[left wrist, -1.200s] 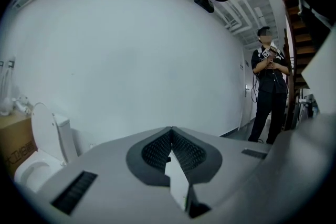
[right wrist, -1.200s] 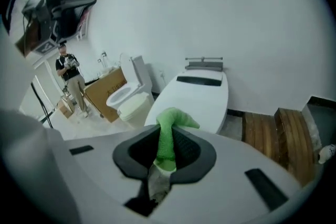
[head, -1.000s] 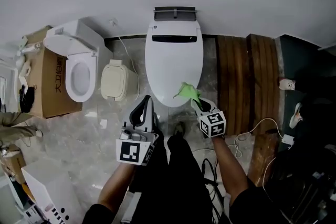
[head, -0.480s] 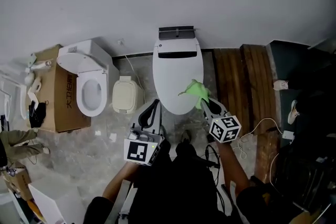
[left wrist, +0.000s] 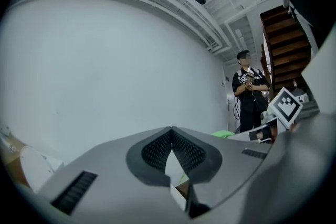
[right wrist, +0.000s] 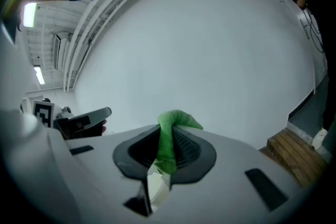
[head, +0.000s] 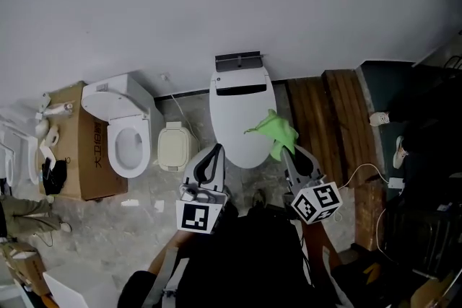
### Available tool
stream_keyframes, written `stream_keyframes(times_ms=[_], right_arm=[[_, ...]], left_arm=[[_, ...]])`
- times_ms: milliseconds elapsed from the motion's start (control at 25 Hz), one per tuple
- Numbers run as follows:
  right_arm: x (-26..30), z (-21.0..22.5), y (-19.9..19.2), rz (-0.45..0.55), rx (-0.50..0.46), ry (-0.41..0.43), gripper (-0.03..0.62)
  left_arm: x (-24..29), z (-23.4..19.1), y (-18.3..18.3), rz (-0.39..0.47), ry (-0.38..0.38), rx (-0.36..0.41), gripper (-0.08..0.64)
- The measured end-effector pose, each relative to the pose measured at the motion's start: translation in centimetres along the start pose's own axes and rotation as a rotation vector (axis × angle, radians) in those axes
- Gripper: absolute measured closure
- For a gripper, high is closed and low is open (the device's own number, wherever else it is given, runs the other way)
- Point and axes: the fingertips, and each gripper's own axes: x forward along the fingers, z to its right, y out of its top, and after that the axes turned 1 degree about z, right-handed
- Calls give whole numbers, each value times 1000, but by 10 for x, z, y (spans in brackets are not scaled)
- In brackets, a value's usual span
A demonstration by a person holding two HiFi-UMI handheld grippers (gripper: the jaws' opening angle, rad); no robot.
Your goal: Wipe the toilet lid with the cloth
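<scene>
1. One toilet lid (head: 242,119): white, closed. The step in hand appears to be bringing the cloth to it.
2. Cloth (head: 274,132): green and bunched, over the lid's front-right edge; contact unconfirmed. The next move calls for pressing it flat.
3. Right gripper (head: 287,152): fingers pinching the cloth. Left gripper (head: 214,151): fingers pressed together, empty.

**What the Views Keep Back**

In the head view the cloth (head: 275,130) hangs over the right near edge of the toilet lid (head: 234,122) and covers the tips of the right gripper (head: 286,152). The person's dark clothing (head: 249,256) blocks the near floor (head: 144,191). Print on the cardboard box (head: 90,155) is too small to read, and a second toilet (head: 124,122) hides part of it. A small pale thing (head: 377,117) at the right cannot be identified. The right gripper view's edge cuts off the wooden platform (right wrist: 294,152).
</scene>
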Motion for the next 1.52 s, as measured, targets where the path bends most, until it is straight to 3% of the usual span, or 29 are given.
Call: stream_keyframes(times_ms=[280, 1520], right_arm=[[-26, -25, 10, 40, -70, -10, 532], [-36, -33, 2, 43, -113, -15, 532]], left_arm=[[-8, 1, 3, 7, -5, -24, 551], [-17, 8, -2, -1, -15, -43, 551]])
